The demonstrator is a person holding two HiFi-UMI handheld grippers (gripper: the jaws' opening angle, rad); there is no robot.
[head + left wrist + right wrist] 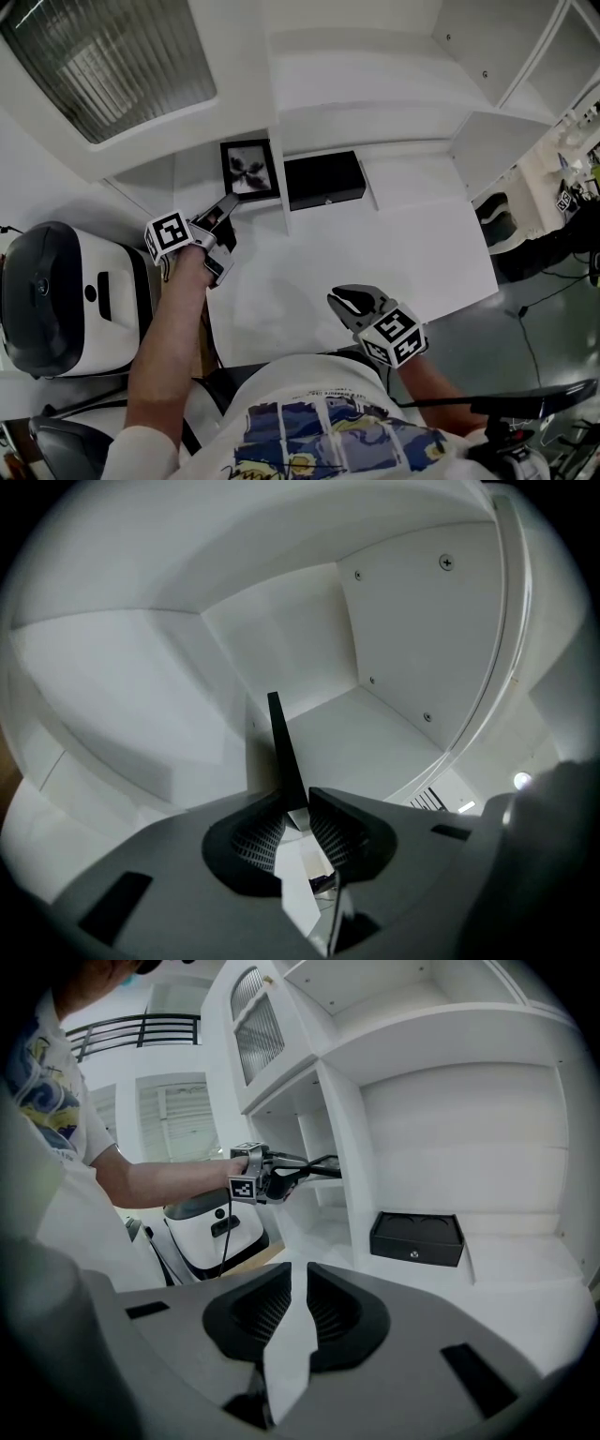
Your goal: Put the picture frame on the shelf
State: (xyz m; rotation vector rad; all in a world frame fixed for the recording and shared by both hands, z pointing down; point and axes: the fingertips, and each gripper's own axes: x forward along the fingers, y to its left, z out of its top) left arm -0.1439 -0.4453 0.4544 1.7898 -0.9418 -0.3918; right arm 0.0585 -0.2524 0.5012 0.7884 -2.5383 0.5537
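Note:
The black picture frame (250,169) with a dark flower print stands in the left compartment of the white shelf unit (366,94). My left gripper (225,210) reaches to its near edge. In the left gripper view the frame (279,742) shows edge-on as a thin black blade rising from between the jaws. The left gripper (295,810) has its pads slightly apart around that edge, and a pale sliver shows beside the right pad. My right gripper (351,302) hangs low over the white counter, open with nothing between its jaws (298,1290).
A flat black box (324,180) lies in the compartment to the right of the frame, past a white divider (281,202). A white and black appliance (56,295) stands at the left. A cabinet door with ribbed glass (112,66) is above.

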